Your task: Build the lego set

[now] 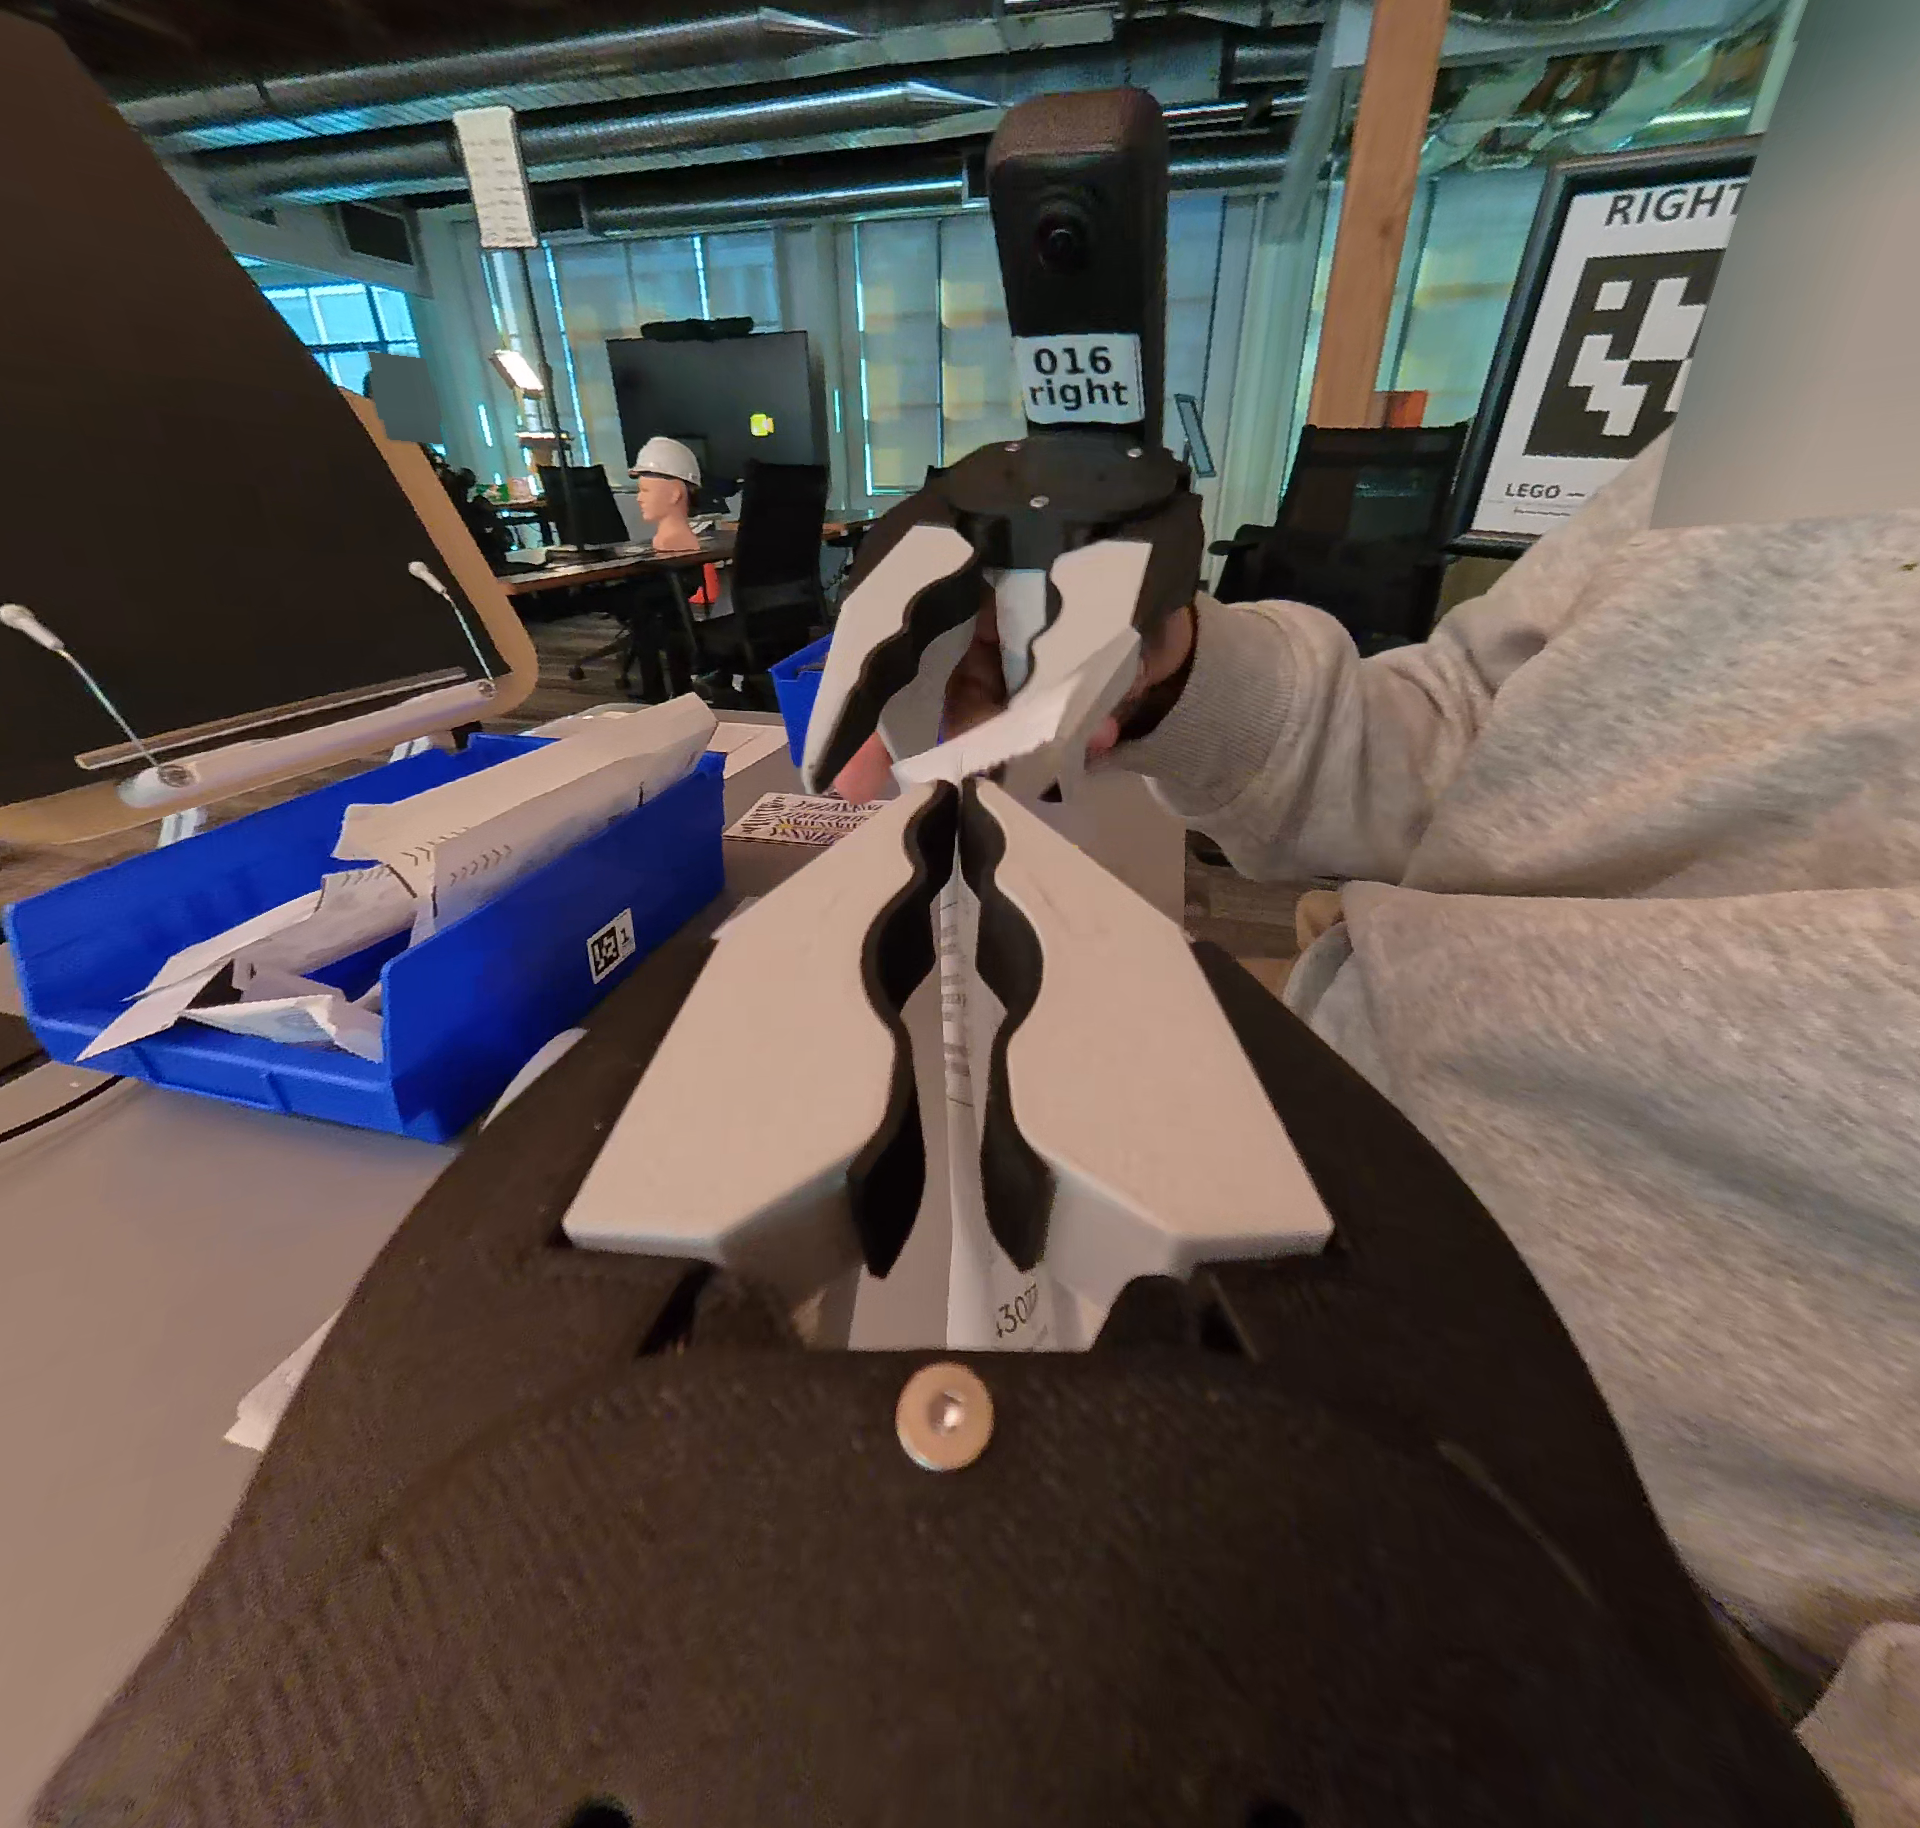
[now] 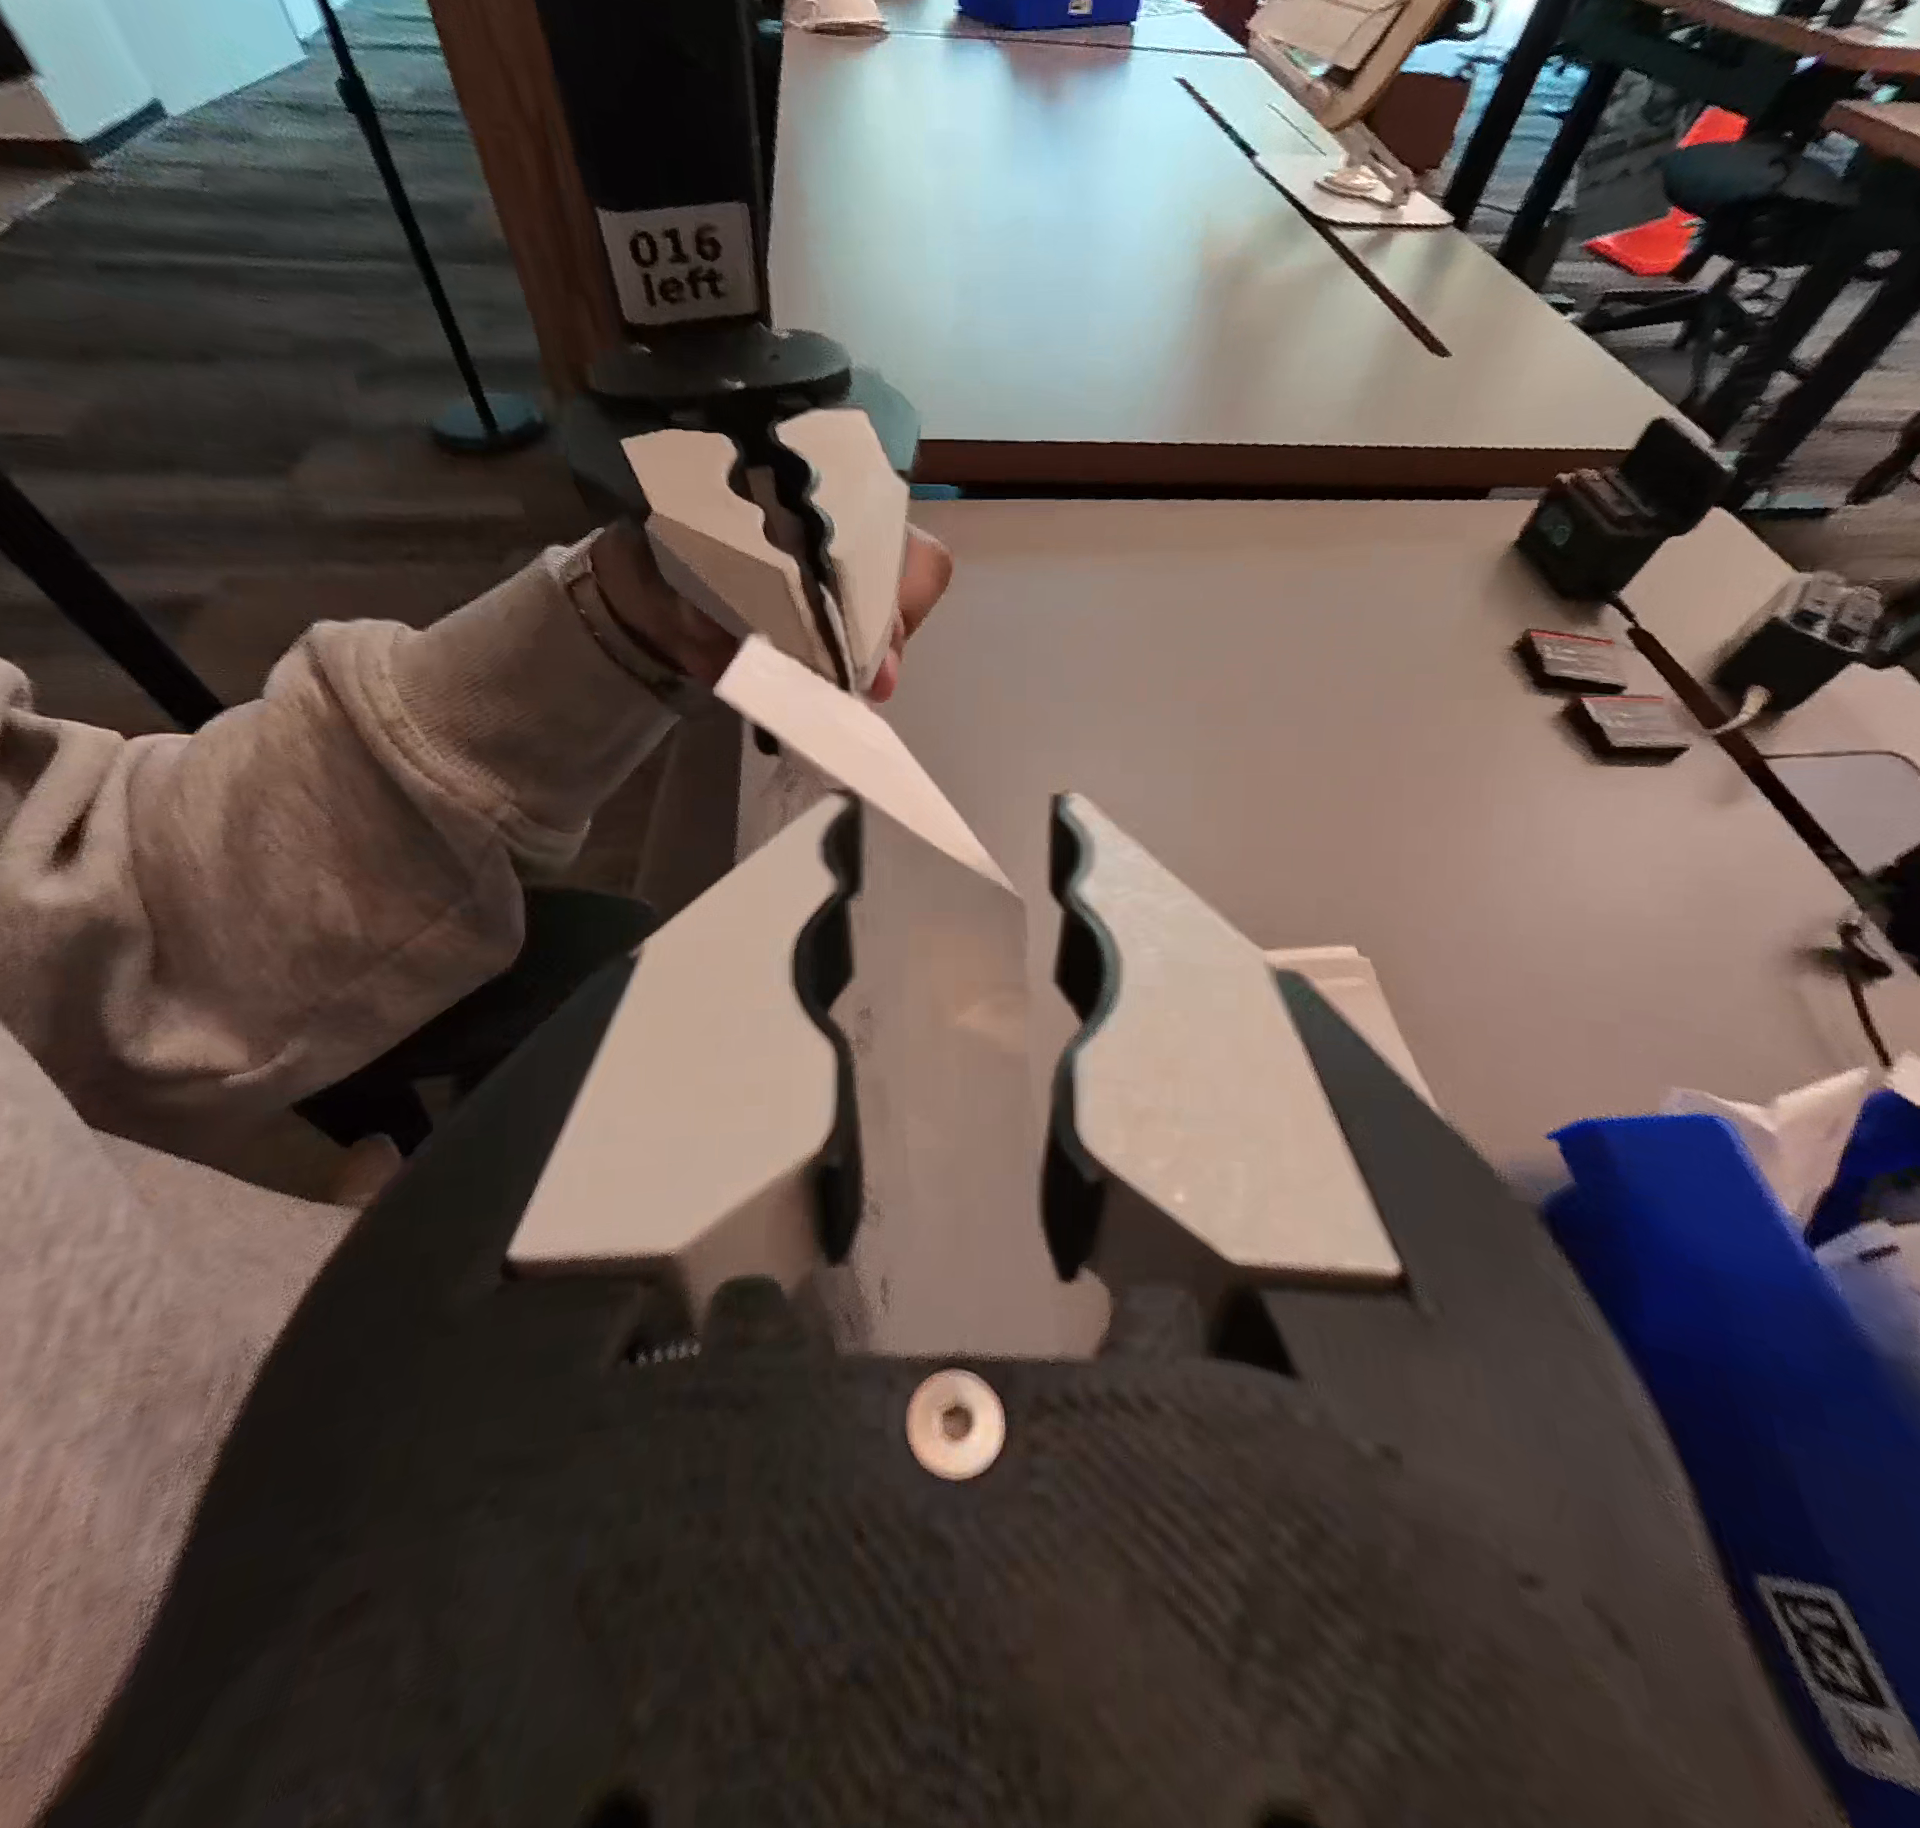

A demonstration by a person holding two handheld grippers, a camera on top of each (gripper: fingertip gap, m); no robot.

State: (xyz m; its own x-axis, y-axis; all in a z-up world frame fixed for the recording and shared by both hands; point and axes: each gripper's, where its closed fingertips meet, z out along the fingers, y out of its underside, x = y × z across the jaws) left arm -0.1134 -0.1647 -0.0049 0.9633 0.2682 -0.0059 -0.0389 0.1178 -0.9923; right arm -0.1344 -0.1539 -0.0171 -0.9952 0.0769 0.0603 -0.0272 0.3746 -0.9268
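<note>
My left gripper (image 1: pixel 958 791) is shut on a white paper bag (image 1: pixel 951 1009), which runs as a thin strip between its fingers and sticks out past the tips. My right gripper (image 2: pixel 954 812) is open and faces the left one, tip to tip, above the grey table (image 2: pixel 1299 739). The free end of the paper bag (image 2: pixel 862 750) reaches in between the right jaws, which are not closed on it. The right gripper (image 1: pixel 935 739) also shows in the left wrist view, and the left gripper (image 2: pixel 847 672) shows in the right wrist view. No bricks are in view.
A blue bin (image 1: pixel 468 947) with several torn white paper bags stands on the table to the left; its corner (image 2: pixel 1714 1363) shows in the right wrist view. A dark board on a stand (image 1: pixel 208 531) is behind it. Black devices (image 2: pixel 1610 521) and small cards (image 2: pixel 1569 656) lie far right. A grey sleeve (image 1: pixel 1558 843) is close. Left and right tips are no more than a few centimetres apart.
</note>
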